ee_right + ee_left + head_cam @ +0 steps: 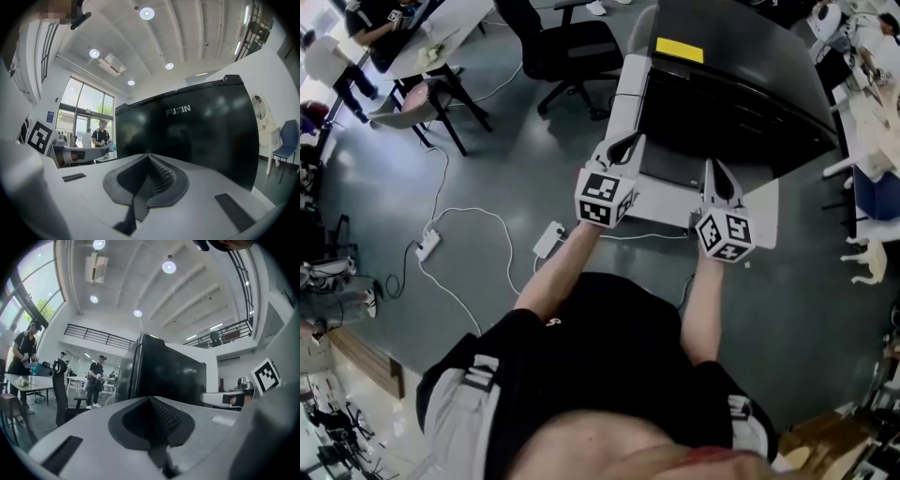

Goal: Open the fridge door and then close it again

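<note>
A tall black fridge (741,84) stands right in front of me, with a yellow sticker (679,50) on its top and its door closed against the body. Both gripper views face its glossy front (164,376) (197,126) from close by, not touching it. My left gripper (623,148) (151,399) is held toward the fridge's left side, shut with nothing between its jaws. The right gripper (719,173) (149,156) is beside it toward the fridge's right, also shut and empty. No handle shows in any view.
The fridge stands on a white base (670,202). A black office chair (572,47) stands to its left, and a power strip (427,246) with white cables lies on the grey floor. A table (441,33) with seated people is at far left. People stand in the background (96,380).
</note>
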`<state>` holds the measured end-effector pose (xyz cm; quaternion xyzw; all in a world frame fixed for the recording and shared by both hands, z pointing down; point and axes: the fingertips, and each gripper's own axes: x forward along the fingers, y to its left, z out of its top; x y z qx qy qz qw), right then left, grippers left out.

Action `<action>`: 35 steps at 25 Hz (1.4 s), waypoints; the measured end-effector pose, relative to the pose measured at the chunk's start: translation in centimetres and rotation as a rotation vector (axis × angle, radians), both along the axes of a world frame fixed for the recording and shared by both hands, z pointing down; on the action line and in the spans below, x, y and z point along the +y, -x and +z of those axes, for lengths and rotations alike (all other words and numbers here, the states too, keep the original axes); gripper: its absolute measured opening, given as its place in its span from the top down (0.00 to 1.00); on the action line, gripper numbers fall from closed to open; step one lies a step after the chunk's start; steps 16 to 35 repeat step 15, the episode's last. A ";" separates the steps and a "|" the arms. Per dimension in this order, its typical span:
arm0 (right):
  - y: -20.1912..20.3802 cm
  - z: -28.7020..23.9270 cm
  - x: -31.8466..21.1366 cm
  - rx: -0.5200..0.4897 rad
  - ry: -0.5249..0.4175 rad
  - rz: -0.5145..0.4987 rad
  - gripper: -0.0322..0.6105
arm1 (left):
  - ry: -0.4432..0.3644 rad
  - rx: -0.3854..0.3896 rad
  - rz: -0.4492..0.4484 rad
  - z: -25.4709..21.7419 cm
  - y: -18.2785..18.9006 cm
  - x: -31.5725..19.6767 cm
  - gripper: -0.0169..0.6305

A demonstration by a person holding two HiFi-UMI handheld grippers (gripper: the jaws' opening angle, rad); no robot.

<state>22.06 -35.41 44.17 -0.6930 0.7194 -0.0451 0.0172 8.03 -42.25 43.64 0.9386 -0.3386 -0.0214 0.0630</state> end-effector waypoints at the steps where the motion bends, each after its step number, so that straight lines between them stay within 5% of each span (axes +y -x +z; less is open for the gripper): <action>1: 0.1 0.1 0.0 -0.002 0.001 -0.002 0.96 | 0.000 0.003 0.000 -0.1 0.1 0.0 0.98; 35: 1.7 0.3 0.0 0.018 0.006 -0.027 0.96 | 0.001 0.014 -0.030 -0.5 2.0 0.0 0.98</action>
